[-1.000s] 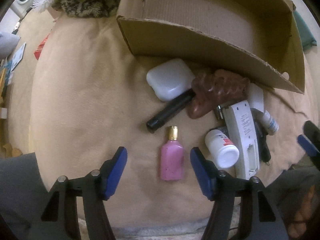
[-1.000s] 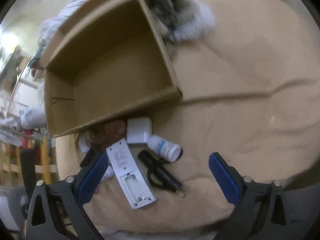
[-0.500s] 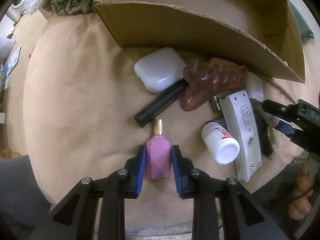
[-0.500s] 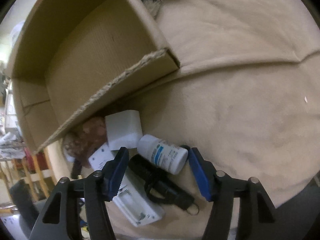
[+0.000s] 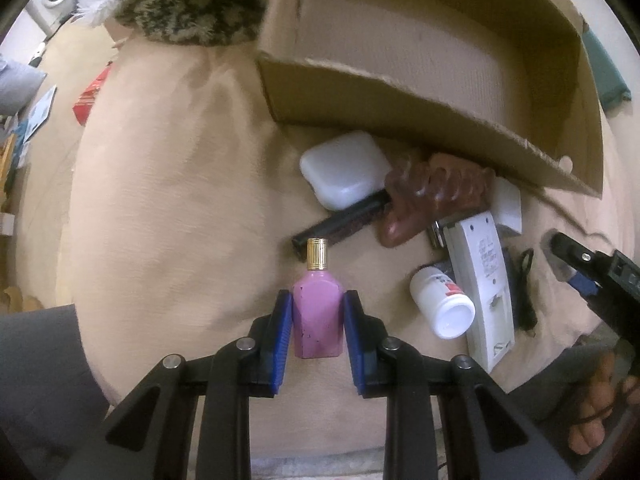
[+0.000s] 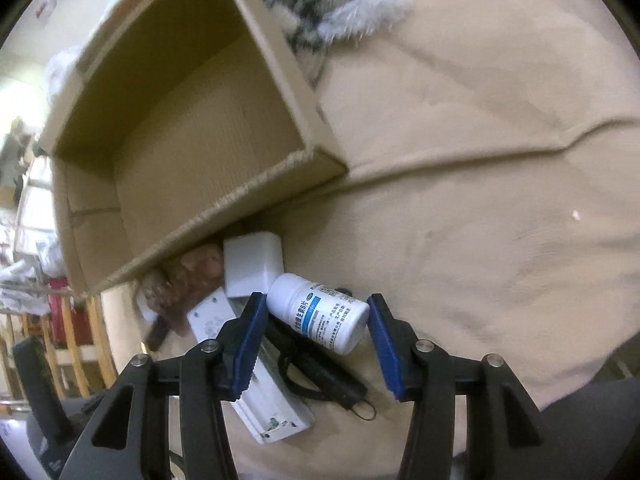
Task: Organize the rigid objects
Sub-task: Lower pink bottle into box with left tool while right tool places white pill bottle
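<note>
My left gripper (image 5: 318, 320) is shut on a pink bottle (image 5: 318, 316) with a gold cap, held just over the beige cushion. My right gripper (image 6: 316, 320) has its blue pads on either side of a white pill bottle (image 6: 318, 318) with a blue label; gaps show on both sides. The right gripper also shows at the right edge of the left wrist view (image 5: 592, 280). An open, empty cardboard box (image 5: 420, 112) (image 6: 192, 128) stands just behind the pile.
The pile holds a white case (image 5: 344, 168), a brown hair claw (image 5: 432, 196), a black tube (image 5: 344, 224), a white remote (image 5: 484, 280) (image 6: 256, 392), a second pill bottle (image 5: 442, 308), a white block (image 6: 252, 264), and a black strapped item (image 6: 320, 368). A furry cushion (image 5: 184, 4) lies beyond.
My left gripper closed on the pink bottle and lifted it slightly. My right gripper moved down to the labelled pill bottle and narrowed around it.
</note>
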`<action>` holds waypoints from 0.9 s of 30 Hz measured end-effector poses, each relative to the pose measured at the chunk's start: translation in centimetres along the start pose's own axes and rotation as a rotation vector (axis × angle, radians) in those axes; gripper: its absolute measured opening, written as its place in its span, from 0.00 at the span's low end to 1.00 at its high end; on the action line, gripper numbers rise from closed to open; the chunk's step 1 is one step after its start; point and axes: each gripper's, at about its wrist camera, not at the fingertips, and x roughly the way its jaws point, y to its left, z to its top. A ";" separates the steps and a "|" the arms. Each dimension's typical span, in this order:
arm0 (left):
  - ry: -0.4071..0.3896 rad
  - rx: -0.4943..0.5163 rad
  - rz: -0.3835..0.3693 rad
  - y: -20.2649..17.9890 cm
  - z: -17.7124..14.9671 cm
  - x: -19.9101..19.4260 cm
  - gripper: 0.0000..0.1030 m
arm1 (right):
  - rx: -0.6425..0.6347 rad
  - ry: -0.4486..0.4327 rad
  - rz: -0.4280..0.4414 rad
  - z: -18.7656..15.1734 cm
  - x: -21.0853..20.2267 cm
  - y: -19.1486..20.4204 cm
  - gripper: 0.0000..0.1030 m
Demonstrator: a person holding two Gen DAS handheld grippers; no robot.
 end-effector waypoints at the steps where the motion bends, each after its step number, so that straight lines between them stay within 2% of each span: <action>1: -0.011 -0.008 -0.001 0.2 0.0 -0.4 0.22 | 0.007 -0.025 0.024 0.0 -0.5 -0.2 0.52; 5: -0.069 -0.019 0.011 0.6 -0.3 -2.2 0.22 | -0.009 -0.101 0.090 0.3 -3.4 0.5 0.52; 18: -0.192 -0.041 0.049 1.3 -0.7 -7.3 0.22 | -0.158 -0.100 0.126 -0.2 -5.9 3.1 0.52; 22: -0.218 -0.046 -0.008 1.2 0.6 -9.3 0.22 | -0.206 -0.090 0.135 0.0 -6.2 4.1 0.52; 25: -0.272 0.001 -0.007 -0.2 1.5 -11.6 0.22 | -0.249 -0.094 0.136 0.7 -6.6 5.3 0.52; 27: -0.282 0.012 -0.018 -0.6 2.5 -12.1 0.22 | -0.276 -0.103 0.144 1.5 -7.0 6.3 0.52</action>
